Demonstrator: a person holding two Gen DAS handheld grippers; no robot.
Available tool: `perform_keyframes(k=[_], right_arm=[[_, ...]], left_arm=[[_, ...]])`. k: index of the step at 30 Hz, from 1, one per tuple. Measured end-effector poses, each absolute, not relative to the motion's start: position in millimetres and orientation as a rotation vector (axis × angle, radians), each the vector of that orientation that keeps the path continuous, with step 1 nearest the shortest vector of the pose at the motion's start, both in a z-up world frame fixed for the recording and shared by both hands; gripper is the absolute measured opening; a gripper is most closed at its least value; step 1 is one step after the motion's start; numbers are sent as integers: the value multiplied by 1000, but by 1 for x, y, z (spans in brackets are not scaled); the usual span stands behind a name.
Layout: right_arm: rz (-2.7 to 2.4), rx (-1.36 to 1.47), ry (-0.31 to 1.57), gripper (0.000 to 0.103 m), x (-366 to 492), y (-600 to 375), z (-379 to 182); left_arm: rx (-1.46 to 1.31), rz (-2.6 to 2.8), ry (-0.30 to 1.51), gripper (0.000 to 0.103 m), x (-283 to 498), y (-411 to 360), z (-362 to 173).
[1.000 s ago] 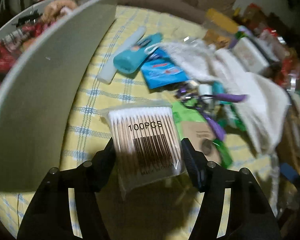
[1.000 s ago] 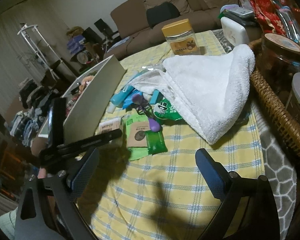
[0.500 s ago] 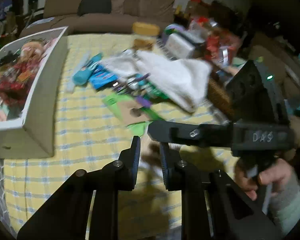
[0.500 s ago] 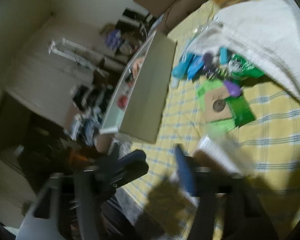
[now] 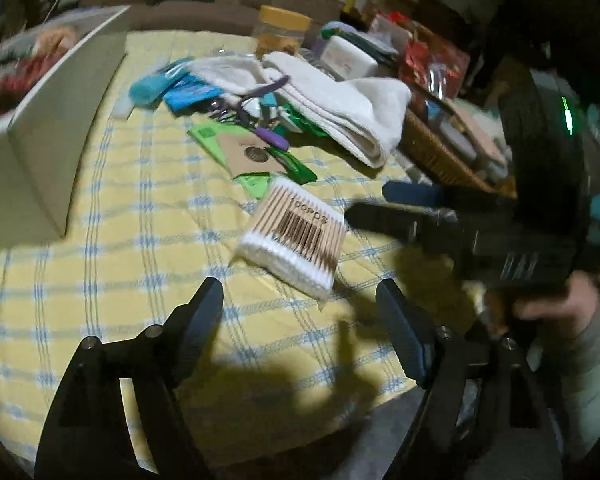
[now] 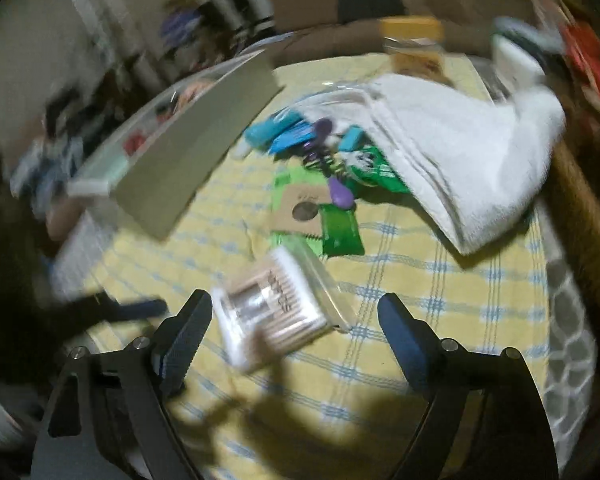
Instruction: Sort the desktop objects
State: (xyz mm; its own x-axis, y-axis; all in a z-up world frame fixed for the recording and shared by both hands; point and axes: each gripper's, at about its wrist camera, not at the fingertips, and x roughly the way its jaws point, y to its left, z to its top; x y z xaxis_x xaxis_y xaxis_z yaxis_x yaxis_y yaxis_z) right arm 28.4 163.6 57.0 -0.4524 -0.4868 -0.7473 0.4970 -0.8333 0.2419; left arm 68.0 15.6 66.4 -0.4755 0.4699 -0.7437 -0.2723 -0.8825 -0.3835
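A clear pack of cotton swabs (image 5: 294,236) with a barcode lies flat on the yellow checked tablecloth (image 5: 140,216), just ahead of both grippers; it also shows, blurred, in the right wrist view (image 6: 272,308). My left gripper (image 5: 300,320) is open and empty, a little short of the pack. My right gripper (image 6: 294,320) is open and empty, with the pack between and beyond its fingers. The right gripper's body shows in the left wrist view (image 5: 440,220), beside the pack.
A grey open box (image 5: 48,120) holding mixed items stands at the left. A white towel (image 5: 340,100), blue tube (image 5: 148,88), green packets (image 5: 256,156) and purple tools lie in a heap beyond. A wicker basket (image 5: 440,152) stands at the right.
A second ago my left gripper held the swab pack; it shut briefly without the pack and has opened. The pack now lies on the cloth. Both grippers have swung around.
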Motion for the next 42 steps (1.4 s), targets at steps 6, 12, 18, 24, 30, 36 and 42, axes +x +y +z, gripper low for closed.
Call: perform_keyframes(k=[6,12,18,24,30,36,42], right_arm=[[-2185,1118,359,87,48,141,31],[-2158,1124,476,81,42,123,12],[-2115,1051,386,73,46,117,24],[-2060,922,377,72,74,102,42],[-2072,866,405,72,82,86,55],[-2069,797,354,72,80,68,86],[-2040,723,453,72,67,28,129]], left_arm=[[-1330,2344,-479,77,59,-43,61],[-1330,2262,-576,79,44,-51,54],[-1312,2101,-757,80,29,-41,36],[-1279,1937,-929,27,28,-45,20],[-1227,1928,-1028,25,33,-65,34],[-1162,1979,-1003,23,33,-89,77],[-1075,2021,-1013,24,17,-128,116]])
